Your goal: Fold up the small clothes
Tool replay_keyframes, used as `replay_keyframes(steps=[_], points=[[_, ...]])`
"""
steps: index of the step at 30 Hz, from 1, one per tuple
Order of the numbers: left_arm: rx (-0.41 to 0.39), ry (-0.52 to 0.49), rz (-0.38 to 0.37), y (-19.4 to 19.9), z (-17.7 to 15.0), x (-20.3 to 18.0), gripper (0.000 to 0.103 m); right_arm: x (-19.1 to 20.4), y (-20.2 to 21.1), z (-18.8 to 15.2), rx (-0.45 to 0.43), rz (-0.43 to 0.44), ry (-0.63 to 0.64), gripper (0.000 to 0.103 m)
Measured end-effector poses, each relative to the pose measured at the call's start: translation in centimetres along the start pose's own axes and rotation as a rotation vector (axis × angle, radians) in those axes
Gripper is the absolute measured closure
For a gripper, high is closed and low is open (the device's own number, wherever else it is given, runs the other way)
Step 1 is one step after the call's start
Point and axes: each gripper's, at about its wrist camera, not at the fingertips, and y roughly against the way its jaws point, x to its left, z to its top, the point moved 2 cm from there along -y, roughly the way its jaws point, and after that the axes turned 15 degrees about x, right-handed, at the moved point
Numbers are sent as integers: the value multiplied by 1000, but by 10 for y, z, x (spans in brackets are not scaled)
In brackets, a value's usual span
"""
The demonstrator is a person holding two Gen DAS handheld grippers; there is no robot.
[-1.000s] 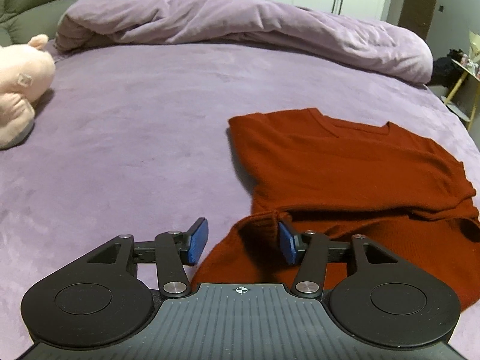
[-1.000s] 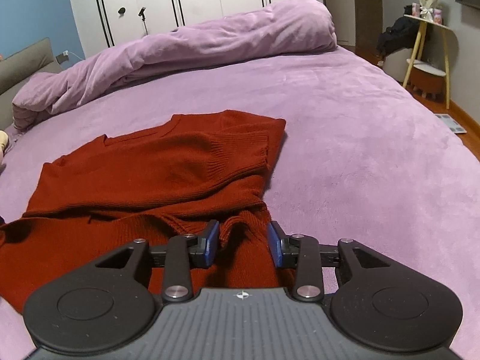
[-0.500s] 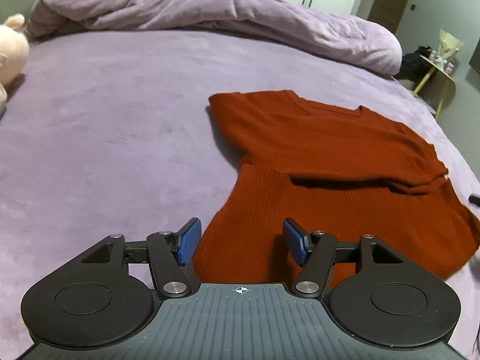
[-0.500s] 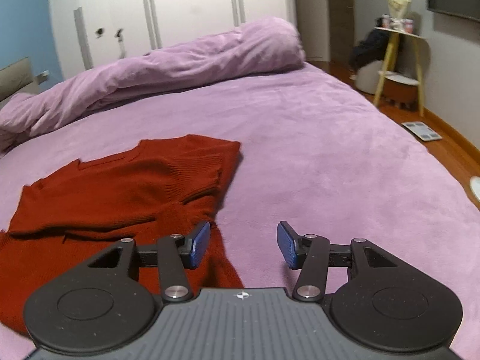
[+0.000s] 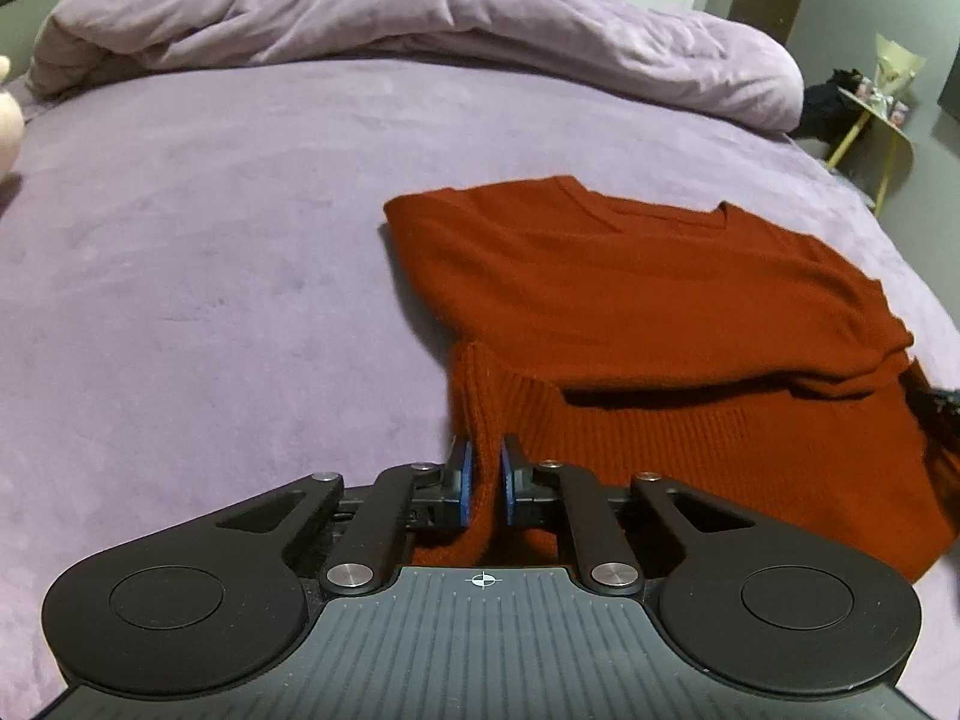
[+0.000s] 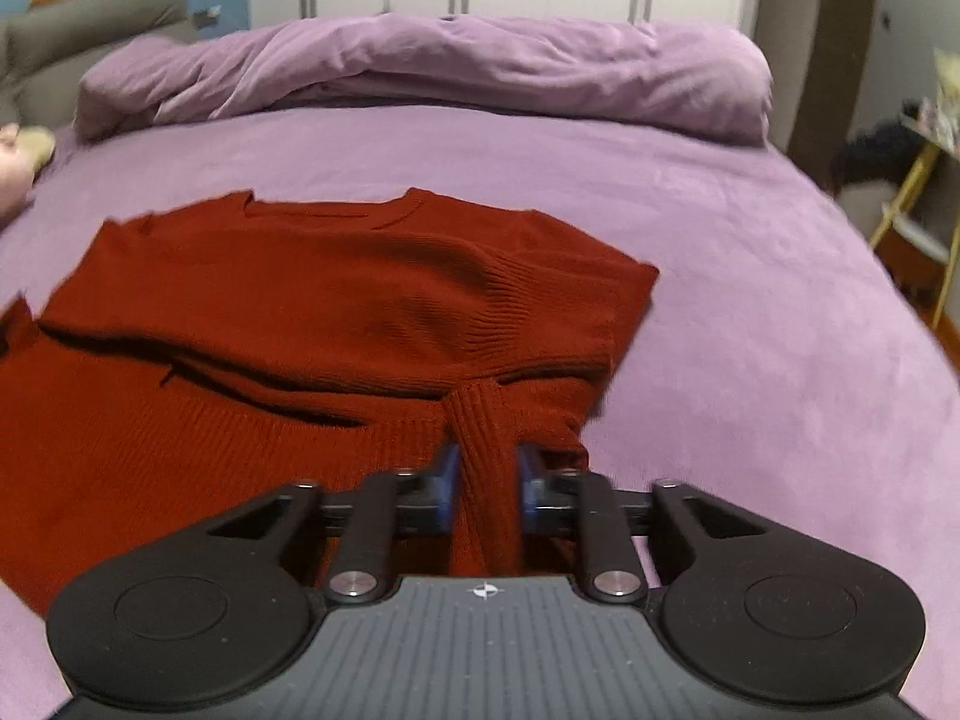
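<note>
A rust-red knit sweater (image 5: pixel 630 300) lies on the purple bed, its sleeves folded across the body and its collar at the far side. It also shows in the right wrist view (image 6: pixel 336 300). My left gripper (image 5: pixel 485 468) is shut on the ribbed hem at the sweater's near left corner. My right gripper (image 6: pixel 486 474) is shut on the ribbed hem at the near right corner. The pinched cloth stands up in a ridge between each pair of blue pads.
A rolled purple duvet (image 5: pixel 420 30) lies across the far side of the bed (image 5: pixel 180 240). A pink plush toy (image 5: pixel 9 132) sits at the far left. A small yellow-legged side table (image 5: pixel 870 114) stands off the bed's right edge. White wardrobes fill the back wall.
Both grippers were open half a second ago. Both have now come down onto the near hem and shut on it, left on the left corner, right on the right corner.
</note>
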Motion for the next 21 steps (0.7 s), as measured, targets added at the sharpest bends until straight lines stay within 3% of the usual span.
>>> replay_keyframes(steps=[5,11,14,21], points=[[-40,18,-34,17,3,-1,95,4,10,0,-28,-3,5,97],[-96,0,-71,43,10,-6,95,2,44,9,-124,10,-14,97],[-104,-4,-52,44,11,-8,95,1,57,14,-156,19,-23,97],[-138,62,-96,56,19,1,95,0,74,15,-205,3,-44,97]])
